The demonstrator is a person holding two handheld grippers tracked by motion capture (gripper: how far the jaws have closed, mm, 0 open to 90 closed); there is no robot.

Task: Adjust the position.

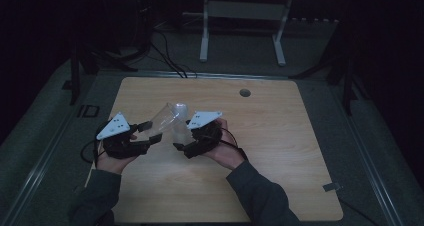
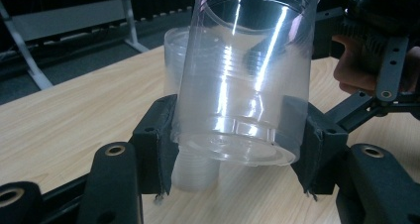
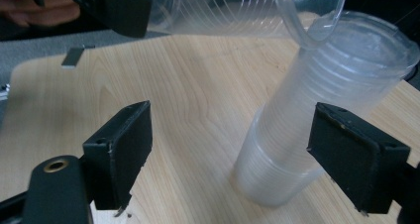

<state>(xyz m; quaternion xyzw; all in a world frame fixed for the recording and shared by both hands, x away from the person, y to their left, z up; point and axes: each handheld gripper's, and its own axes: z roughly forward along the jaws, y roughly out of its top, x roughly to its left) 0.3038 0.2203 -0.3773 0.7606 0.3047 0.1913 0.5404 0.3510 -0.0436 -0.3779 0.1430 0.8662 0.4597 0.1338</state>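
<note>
Clamped between the jaws of the left gripper (image 2: 237, 149), a clear plastic cup (image 2: 245, 80) is held near its base; in the left gripper view it takes up the centre and upper part of the frame, with its mouth turned away toward the top edge. In the high view the same cup (image 1: 166, 118) is seen left of centre, tilted, its mouth reaching toward the upper right, and the left gripper (image 1: 150, 132) is carried by a hand at the lower left of the frame.

A stack of clear cups (image 3: 322, 110) is seen on the wooden surface (image 3: 188, 100) at the right of the right gripper view, leaning toward the upper right corner. The rim of the held cup (image 3: 237, 8), entering from the upper left of that frame, is met by the rim of the stack's top cup; whether one sits inside the other cannot be told. In the high view the stack (image 1: 181, 123) is placed just right of the held cup, between the two grippers.

The jaws of the right gripper (image 3: 233, 154) are spread wide, and nothing is pressed by them; the lower part of the stack is seen between them, nearer the right-hand jaw, without contact. In the high view the right gripper (image 1: 186, 147) is found just right of centre, beside the stack.
</note>
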